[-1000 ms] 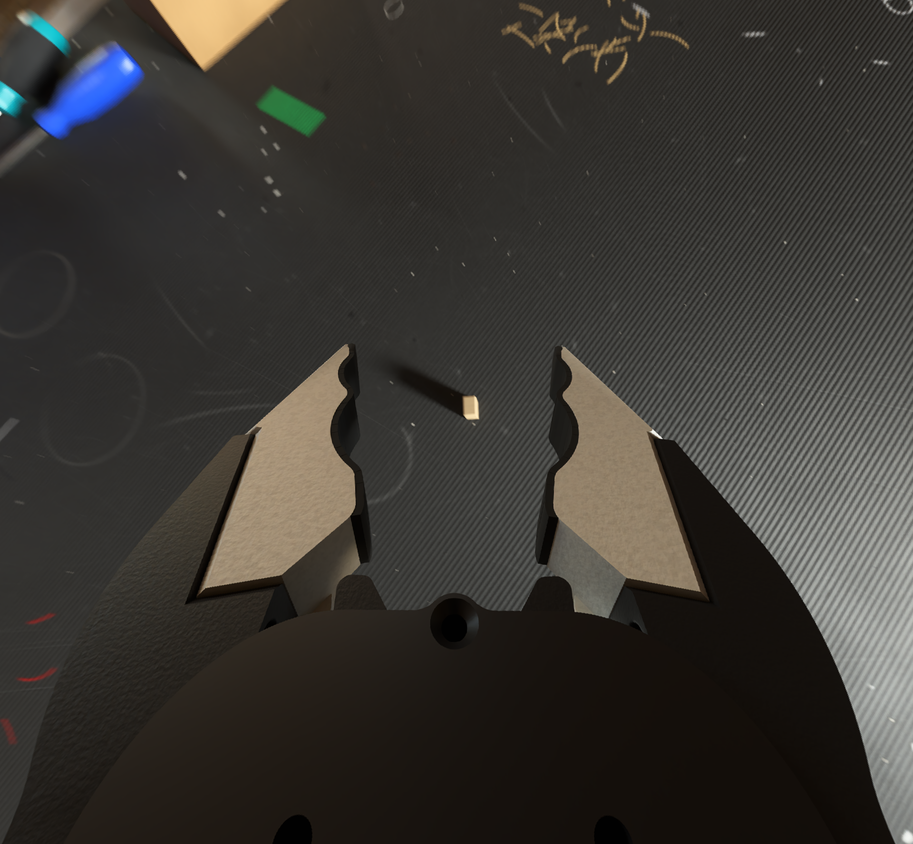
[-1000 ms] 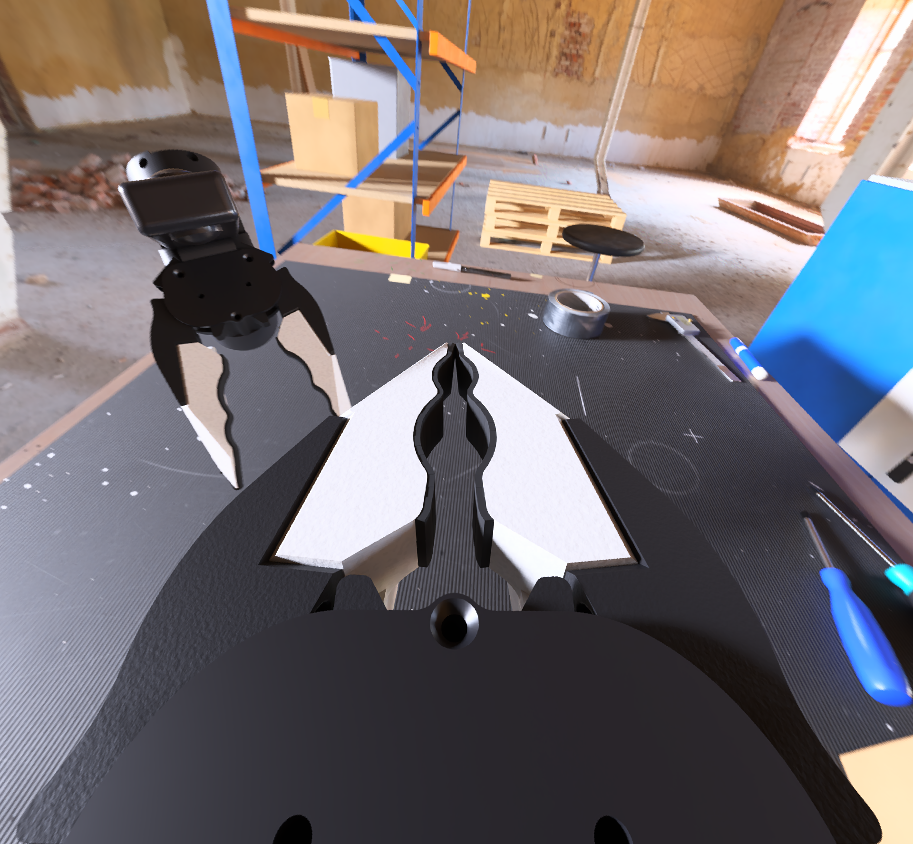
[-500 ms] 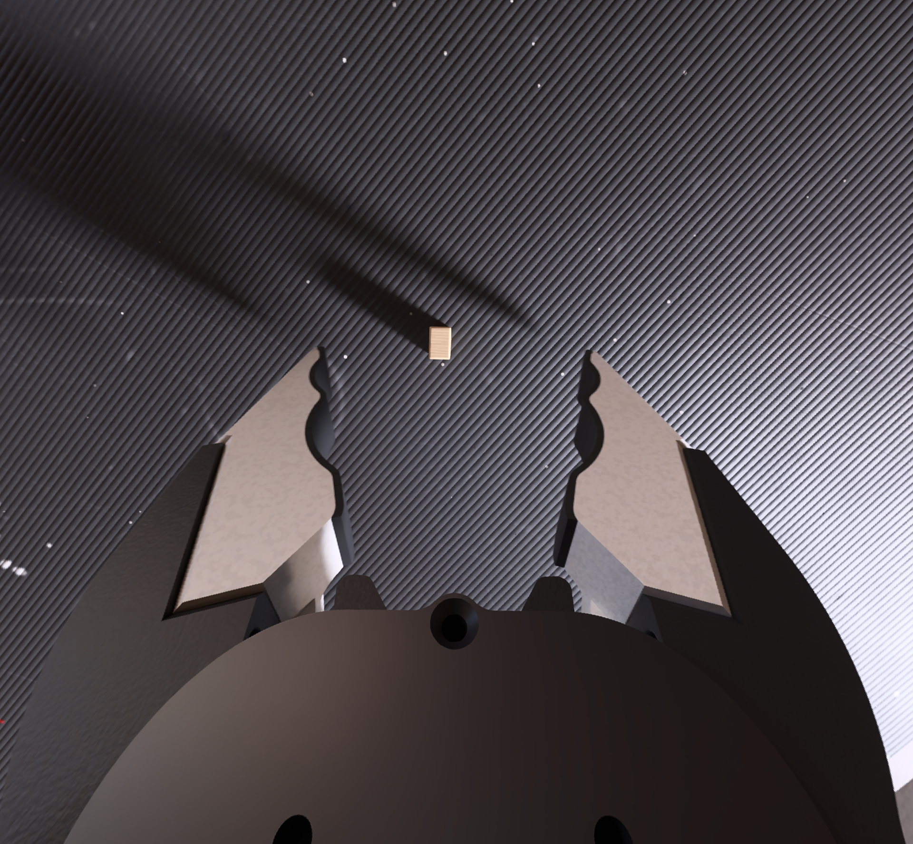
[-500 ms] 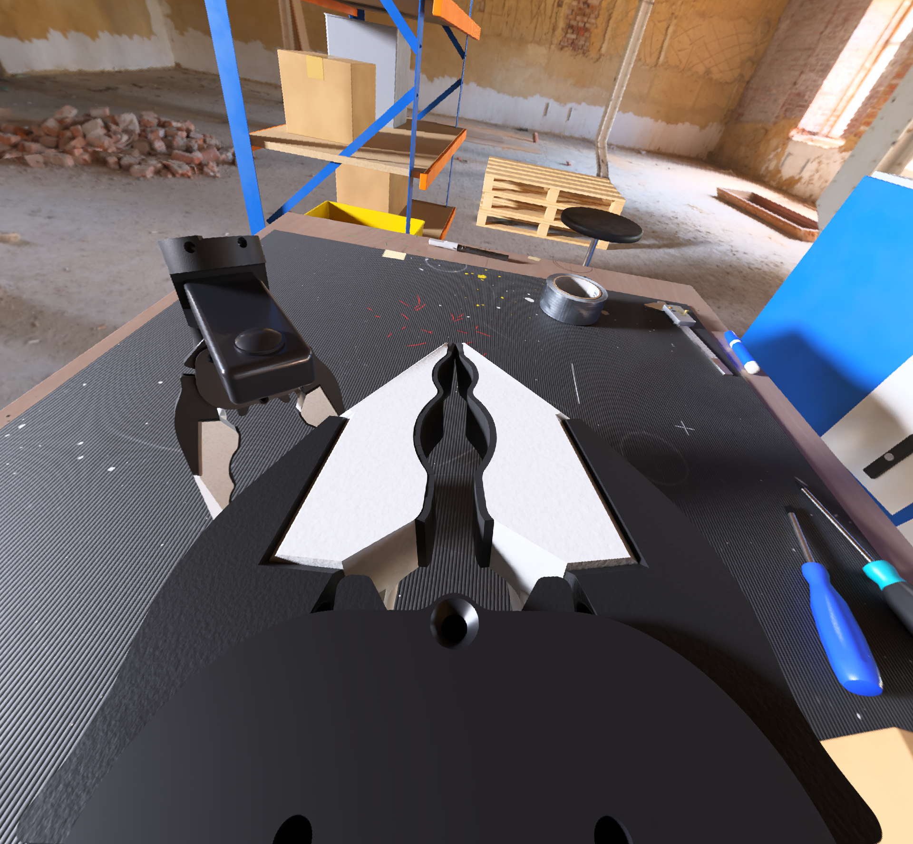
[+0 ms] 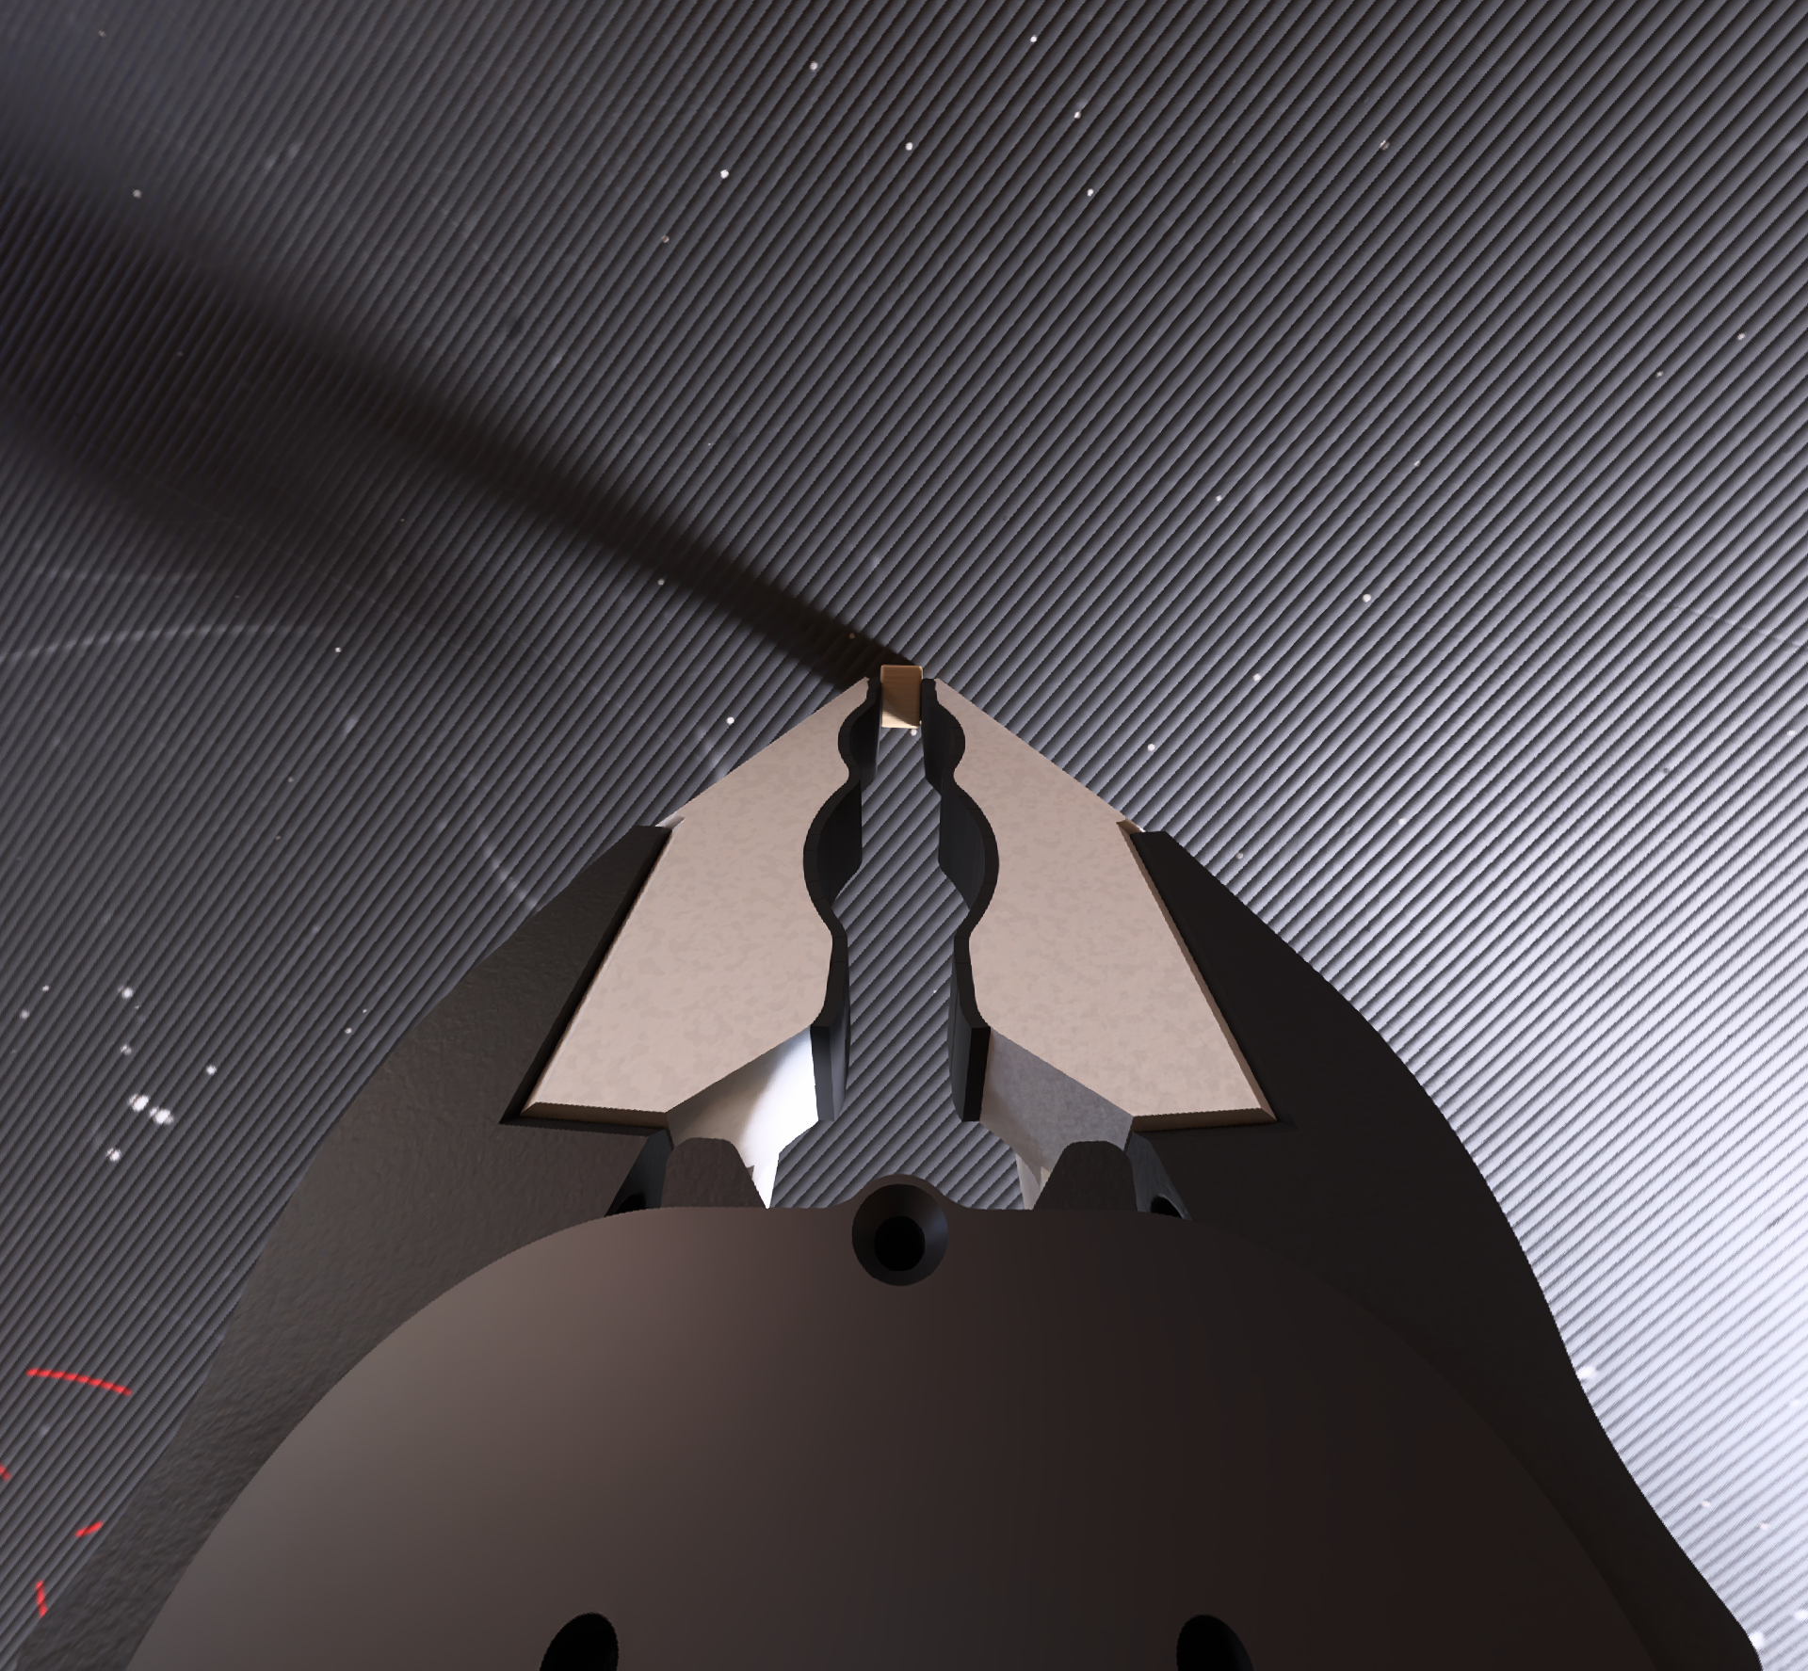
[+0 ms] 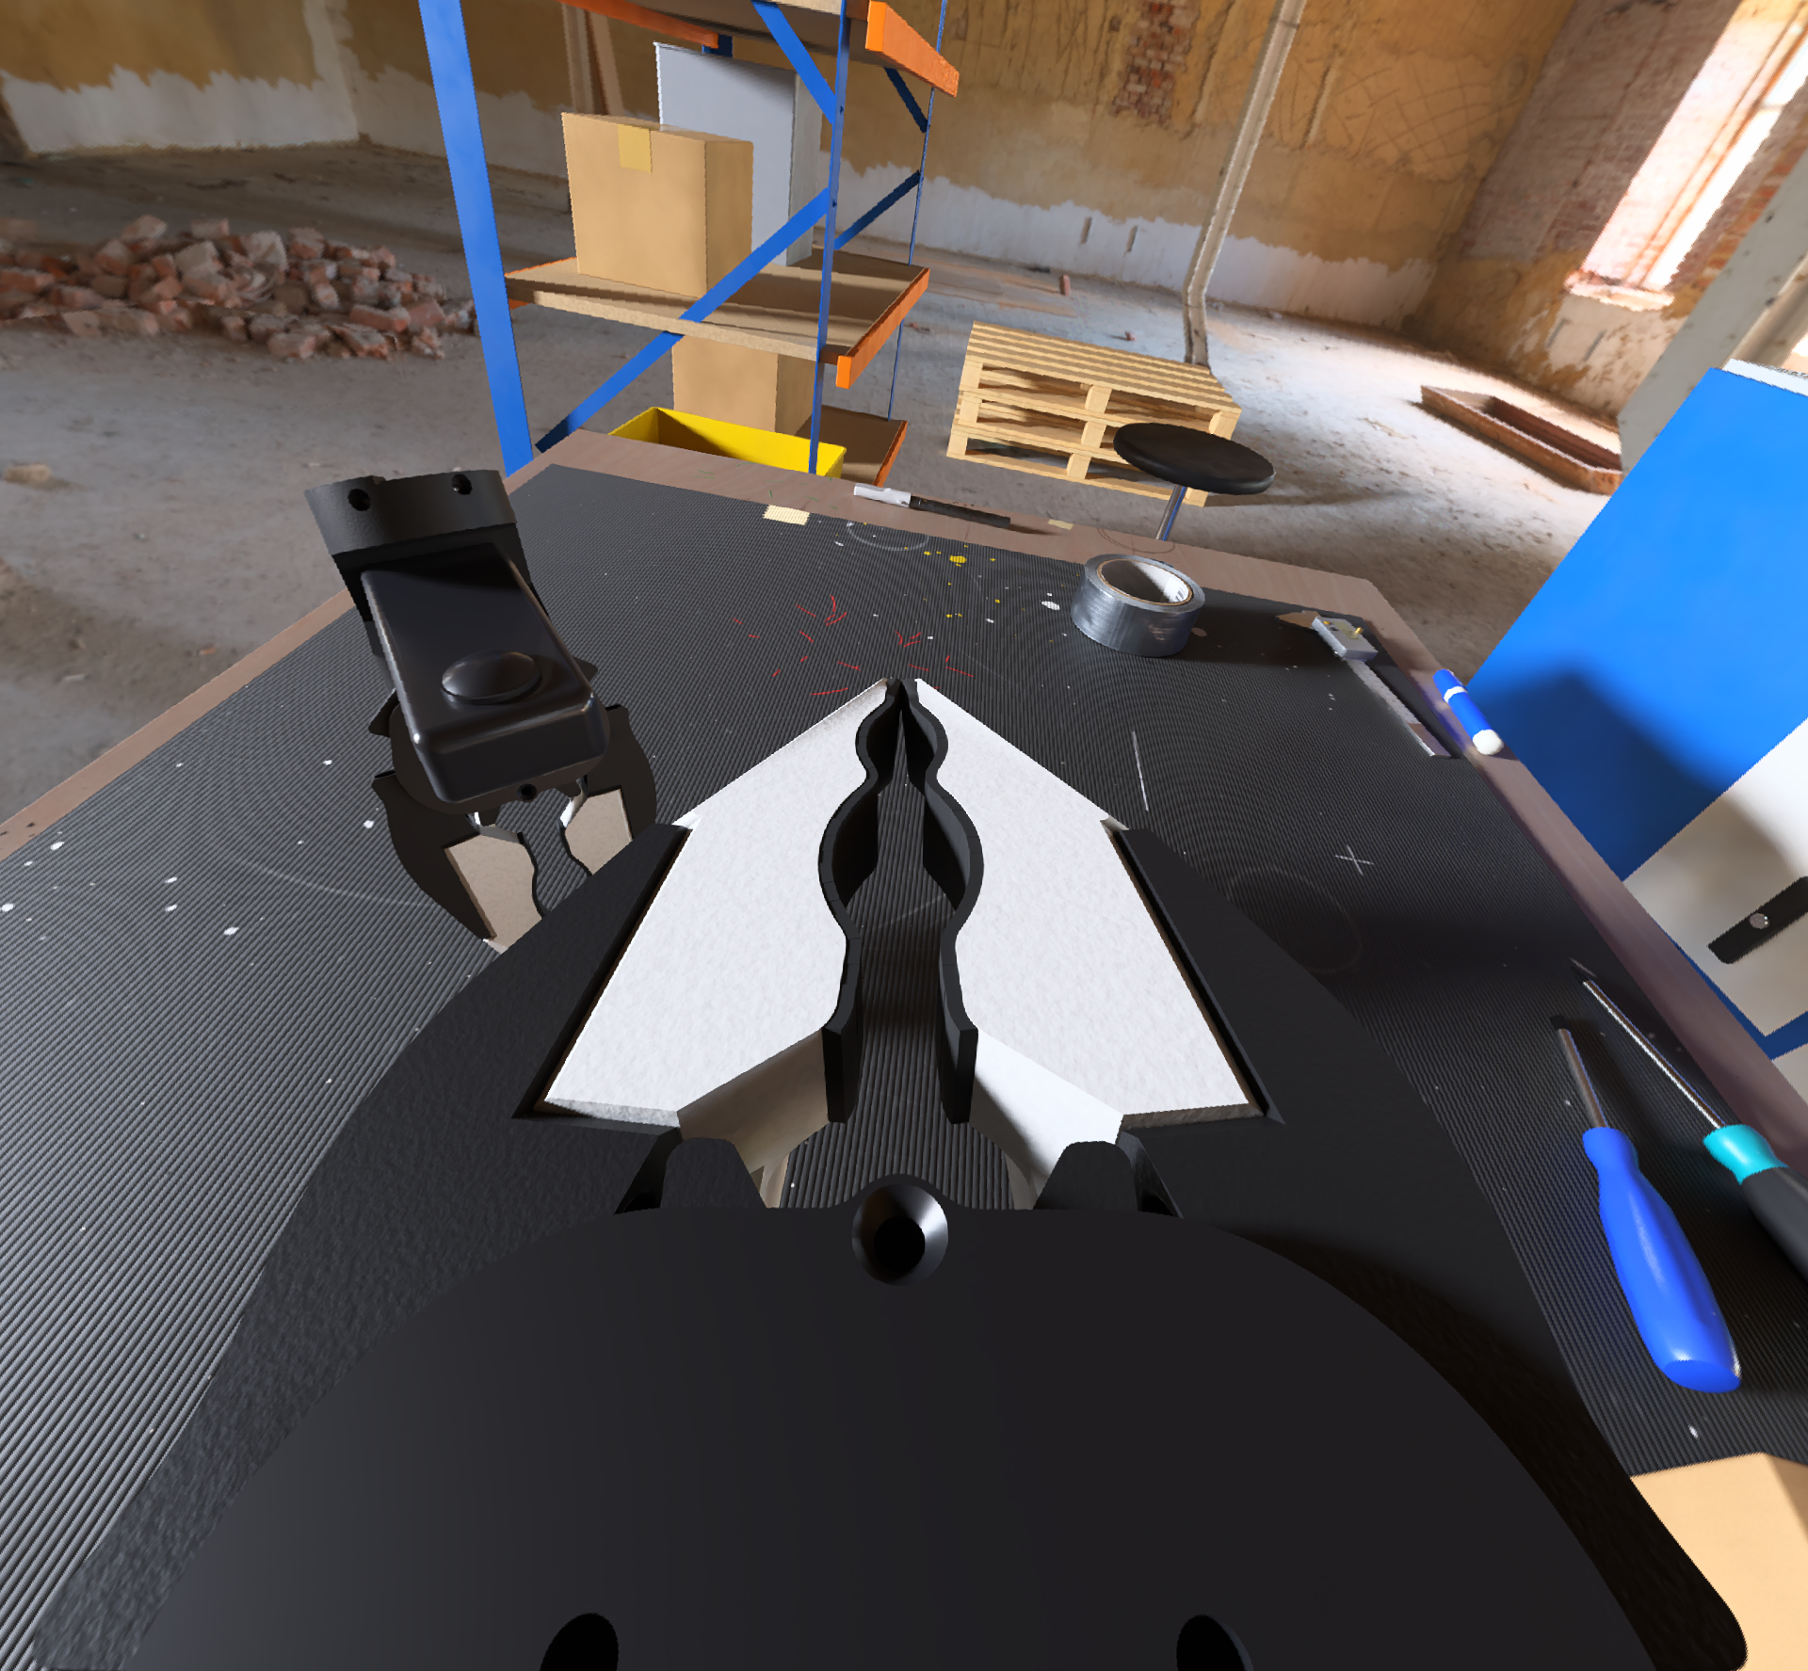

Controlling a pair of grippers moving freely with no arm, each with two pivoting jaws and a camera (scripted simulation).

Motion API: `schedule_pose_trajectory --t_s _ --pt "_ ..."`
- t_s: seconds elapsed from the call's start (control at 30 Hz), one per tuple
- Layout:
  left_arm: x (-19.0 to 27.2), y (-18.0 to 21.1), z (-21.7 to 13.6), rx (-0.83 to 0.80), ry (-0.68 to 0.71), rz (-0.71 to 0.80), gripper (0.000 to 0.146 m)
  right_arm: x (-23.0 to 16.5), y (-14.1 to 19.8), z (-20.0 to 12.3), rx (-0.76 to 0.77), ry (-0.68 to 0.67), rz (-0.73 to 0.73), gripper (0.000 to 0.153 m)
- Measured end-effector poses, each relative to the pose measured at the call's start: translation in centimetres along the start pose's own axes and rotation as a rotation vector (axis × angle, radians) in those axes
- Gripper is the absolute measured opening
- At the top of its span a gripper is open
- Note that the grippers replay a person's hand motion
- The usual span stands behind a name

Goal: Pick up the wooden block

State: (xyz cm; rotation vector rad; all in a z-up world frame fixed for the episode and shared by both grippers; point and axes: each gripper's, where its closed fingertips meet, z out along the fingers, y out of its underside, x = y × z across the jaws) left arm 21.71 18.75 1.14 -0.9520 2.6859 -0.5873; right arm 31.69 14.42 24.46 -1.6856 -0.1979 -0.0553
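Right wrist view, table [image 6: 293,988]: dark ribbed mat with a brown wooden edge, speckled with white, red and yellow flecks; it carries every item listed below.
Blue panel [image 6: 1663,646]: stands at the table's right edge, white below.
Right gripper [image 6: 902,695]: black body, white finger faces, hovering over the mat's middle; fingertips meet at the front, nothing between them.
Left gripper [image 6: 509,930]: seen from the right wrist view at the left of the mat, tilted tips-down toward the surface; its fingertips are hidden behind the right gripper's body.
Blue screwdriver [image 6: 1653,1252]: lies at the right of the mat, just beside a teal-collared screwdriver [image 6: 1741,1155].
Tape roll [image 6: 1135,604]: grey, flat on the far right part of the mat.
Blue marker [image 6: 1466,711]: near the right edge, beyond the screwdrivers.
Left wrist view, left gripper [image 5: 900,697]: tan finger faces, jaws drawn in and clamped on the block at the very tips.
Wooden block [image 5: 900,693]: tiny, pale tan, pinched between both fingertips, down at the mat [image 5: 1272,353]; whether it touches the surface cannot be told.
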Motion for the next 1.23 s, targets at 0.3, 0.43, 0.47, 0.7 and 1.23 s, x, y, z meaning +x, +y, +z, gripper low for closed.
schedule_pose_trajectory --t_s 0.3,0.43,0.47,0.7,1.23 --pt "-0.9 0.0 -1.4 0.052 -0.049 0.007 0.007 0.0 0.1 0.0 -0.014 0.002 -0.011 0.0" --pt "-1.3 0.1 -2.3 0.088 -0.042 -0.022 0.007 -0.1 0.5 0.2 -0.035 -0.001 -0.016 0.0" --pt "-1.4 0.3 -2.5 0.087 -0.043 -0.024 0.007 -0.1 0.7 0.3 -0.047 -0.002 -0.02 0.0" --pt "-2.0 1.9 -4.0 0.049 -0.089 0.008 0.007 -2.0 3.5 3.1 -0.163 -0.074 -0.041 0.0" --pt "0.3 3.8 -5.1 0.0 -0.092 0.095 0.007 -6.5 19.0 10.9 -0.717 -0.133 -0.153 0.0"
